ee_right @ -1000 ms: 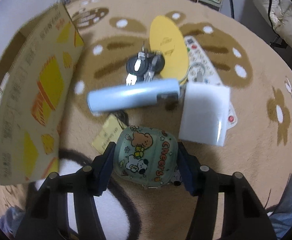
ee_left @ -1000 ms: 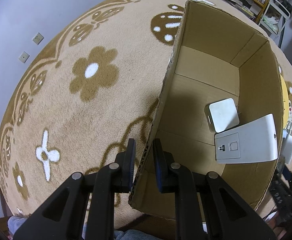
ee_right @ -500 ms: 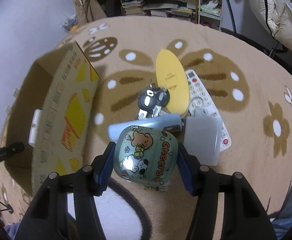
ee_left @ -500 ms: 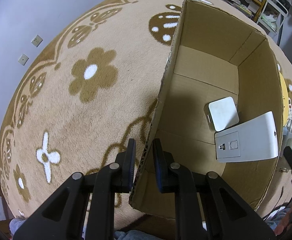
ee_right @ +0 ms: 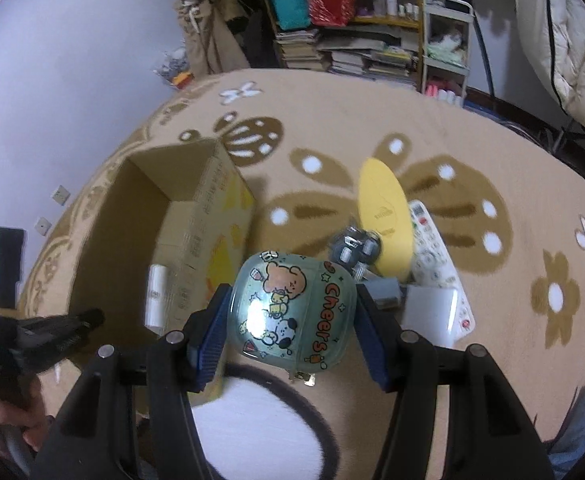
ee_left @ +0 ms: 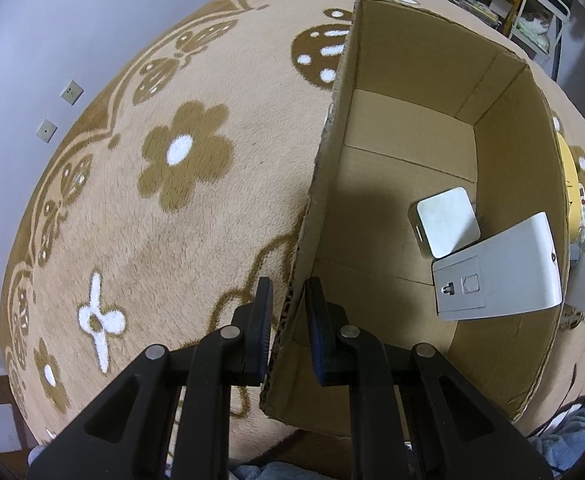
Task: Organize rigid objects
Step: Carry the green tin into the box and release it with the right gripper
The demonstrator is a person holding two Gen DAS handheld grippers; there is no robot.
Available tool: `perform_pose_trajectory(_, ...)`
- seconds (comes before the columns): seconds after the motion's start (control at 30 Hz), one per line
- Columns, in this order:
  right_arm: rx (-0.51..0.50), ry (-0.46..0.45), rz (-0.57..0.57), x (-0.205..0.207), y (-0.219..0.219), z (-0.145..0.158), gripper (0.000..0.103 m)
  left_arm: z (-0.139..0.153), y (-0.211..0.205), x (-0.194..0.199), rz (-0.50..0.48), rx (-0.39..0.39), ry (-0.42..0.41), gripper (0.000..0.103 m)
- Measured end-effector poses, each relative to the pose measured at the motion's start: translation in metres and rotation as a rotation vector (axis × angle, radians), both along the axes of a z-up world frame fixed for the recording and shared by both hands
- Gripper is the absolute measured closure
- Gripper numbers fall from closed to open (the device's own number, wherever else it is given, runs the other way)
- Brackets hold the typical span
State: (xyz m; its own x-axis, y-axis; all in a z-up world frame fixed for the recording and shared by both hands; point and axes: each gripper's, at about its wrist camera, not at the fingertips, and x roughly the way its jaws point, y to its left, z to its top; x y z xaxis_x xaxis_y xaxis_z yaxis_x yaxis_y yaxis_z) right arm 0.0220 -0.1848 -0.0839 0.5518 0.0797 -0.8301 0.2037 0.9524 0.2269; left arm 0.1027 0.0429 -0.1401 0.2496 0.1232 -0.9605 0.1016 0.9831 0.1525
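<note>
So my left gripper [ee_left: 288, 312] is pinched tight on the near wall of the cardboard box [ee_left: 420, 92], one pad inside and one outside. The box sits open on the flowery rug [ee_left: 180, 160], with a small white square gadget [ee_left: 446, 226] and a flat white panel [ee_left: 500, 268] lying in its right corner. My right gripper [ee_right: 290, 320] squeezes the greenish cartoon case [ee_right: 292, 312] that says "Cheers", held above the rug just right of the box, with keys [ee_right: 356, 248], a yellow oval [ee_right: 384, 216] and a remote [ee_right: 432, 248] behind it

Black tongs [ee_right: 288, 334] with blue ribbed pads [ee_right: 212, 344] and silver screws.
</note>
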Motion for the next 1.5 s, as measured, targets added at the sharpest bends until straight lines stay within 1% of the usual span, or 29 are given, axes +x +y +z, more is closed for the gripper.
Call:
perform_pose_trajectory(0.27,-0.041,-0.072,0.067,0.028,0.033,0.036,0.040,0.000,0.003,0.001,0.009,-0.015,0.001,0.088)
perform_pose_trajectory(0.47,-0.052,-0.131,0.108,0.046,0.052,0.057,0.040,-0.001,0.005,0.003,0.014,-0.028,0.003,0.088)
perform_pose_trajectory(0.63,-0.043,-0.181,0.128,0.058,0.064,0.076,0.040,-0.002,0.005,0.003,0.013,-0.029,0.004,0.088)
perform_pose_trajectory(0.8,-0.006,-0.217,0.139,0.066,0.070,0.084,0.040,-0.003,0.005,0.003,0.011,-0.030,0.004,0.088)
perform_pose_trajectory(0.9,0.018,-0.222,0.142,0.071,0.072,0.080,0.040,-0.003,0.005,0.003,0.014,-0.032,0.005,0.088)
perform_pose_trajectory(1.0,0.039,-0.215,0.153,0.075,0.075,0.069,0.040,-0.003,0.005,0.003,0.014,-0.033,0.006,0.088)
perform_pose_trajectory(1.3,0.049,-0.144,0.188,0.090,0.081,0.023,0.040,-0.003,0.005,0.003,0.013,-0.031,0.006,0.088)
perform_pose_trajectory(1.37,0.041,-0.124,0.185,0.092,0.082,0.015,0.040,-0.003,0.005,0.003,0.014,-0.032,0.006,0.088)
perform_pose_trajectory(1.5,-0.015,-0.068,0.190,0.099,0.088,-0.004,0.040,-0.003,0.005,0.003,0.014,-0.033,0.007,0.088)
